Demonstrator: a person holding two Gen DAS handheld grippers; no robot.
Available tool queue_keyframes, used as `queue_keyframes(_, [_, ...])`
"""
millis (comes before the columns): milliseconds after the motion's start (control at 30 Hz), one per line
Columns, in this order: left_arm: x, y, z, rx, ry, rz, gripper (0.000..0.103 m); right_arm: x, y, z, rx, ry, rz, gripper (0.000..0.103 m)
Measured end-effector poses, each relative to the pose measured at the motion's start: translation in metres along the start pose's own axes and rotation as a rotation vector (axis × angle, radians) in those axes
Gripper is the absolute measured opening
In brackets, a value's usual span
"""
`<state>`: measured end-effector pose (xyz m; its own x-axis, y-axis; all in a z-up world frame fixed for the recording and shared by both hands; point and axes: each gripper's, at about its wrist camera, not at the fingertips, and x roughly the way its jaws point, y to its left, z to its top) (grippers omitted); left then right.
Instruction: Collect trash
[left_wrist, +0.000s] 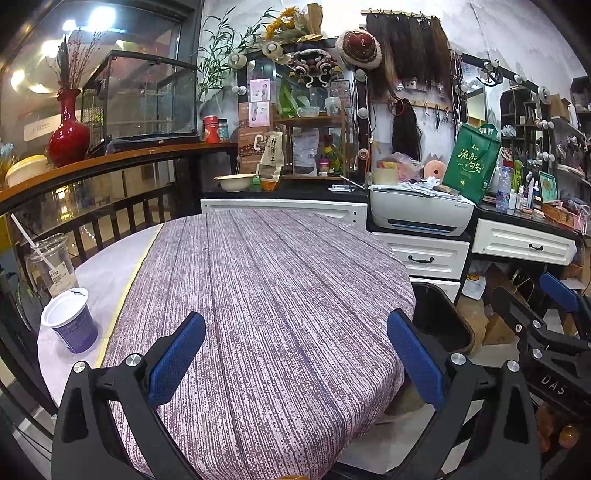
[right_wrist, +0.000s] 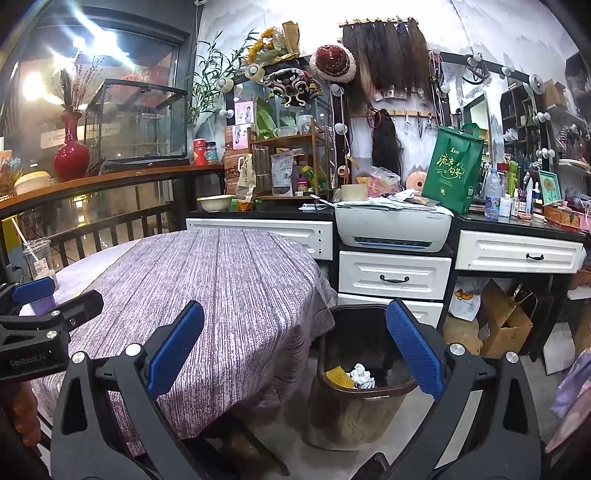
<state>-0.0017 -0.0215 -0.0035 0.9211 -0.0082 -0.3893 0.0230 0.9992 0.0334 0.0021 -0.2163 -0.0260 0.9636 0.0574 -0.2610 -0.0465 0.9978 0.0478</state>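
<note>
At the far left of the round bench (left_wrist: 280, 295), draped in a purple-and-white streaked cloth, stands a tall clear plastic cup (left_wrist: 51, 264) with a white straw and a printed label. Just in front of it, near the bench's left edge, sits a short purple paper cup (left_wrist: 72, 319) with a white inside, upright on the pale strip that the cloth leaves bare. The two cups stand close together; whether they touch cannot be told.

The left claw (left_wrist: 295, 354) hangs over the near part of the cloth with its blue-padded fingers (left_wrist: 177, 358) spread wide and nothing between them. Both cups lie to its left, apart from it.

Farther right, past the bench's edge, a dark brown plastic waste bin (right_wrist: 354, 410) stands on the floor beside the hanging cloth. Inside lie a yellow ribbed scrap (right_wrist: 339, 376) and a crumpled white paper wad (right_wrist: 362, 376), side by side near the front wall.

The right claw (right_wrist: 294, 354) hovers above the bin's near rim, its blue pads (right_wrist: 415, 350) wide apart and empty. Behind the bin a white printer (right_wrist: 393, 227) sits over white drawers, with a green tote bag (right_wrist: 452, 171) standing to the printer's right.
</note>
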Motion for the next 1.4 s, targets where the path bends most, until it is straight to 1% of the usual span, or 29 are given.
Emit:
queue_keyframes(667, [-0.0019, 0.0067, 0.003, -0.019, -0.009, -0.004, 0.097, 0.0015, 0.0012, -0.0018, -0.002, 0.013, 0.011, 0.097])
queue_keyframes(1400, [-0.0026, 0.0047, 0.0018, -0.019, -0.017, -0.005, 0.097, 0.0026, 0.0005, -0.0026, -0.017, 0.016, 0.022, 0.097])
